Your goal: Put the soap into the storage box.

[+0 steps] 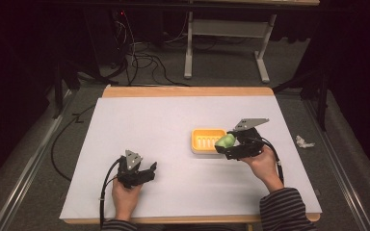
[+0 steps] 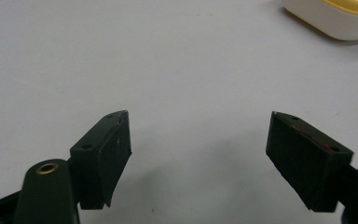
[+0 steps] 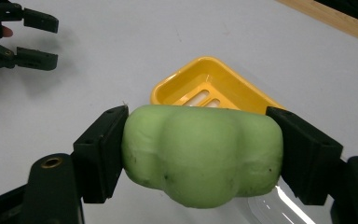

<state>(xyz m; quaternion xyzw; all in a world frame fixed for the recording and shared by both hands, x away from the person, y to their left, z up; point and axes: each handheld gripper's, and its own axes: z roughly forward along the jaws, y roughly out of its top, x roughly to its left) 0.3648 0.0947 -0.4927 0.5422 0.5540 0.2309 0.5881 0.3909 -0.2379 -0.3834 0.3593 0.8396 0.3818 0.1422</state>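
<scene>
Left tool [image 2: 199,158] gaping; right tool [image 3: 200,154] clamped.

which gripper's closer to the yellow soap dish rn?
Right. The right gripper, shut on the green soap, sits at the dish's right edge. The left gripper rests open on the table, well off to the dish's near left.

The right gripper [image 1: 227,143] is holding a green soap [image 1: 225,140] at the right edge of the yellow soap dish [image 1: 205,139] on the white desk [image 1: 173,120]. The left gripper [image 1: 150,168] is resting near the desk's front edge, fingers apart.
</scene>
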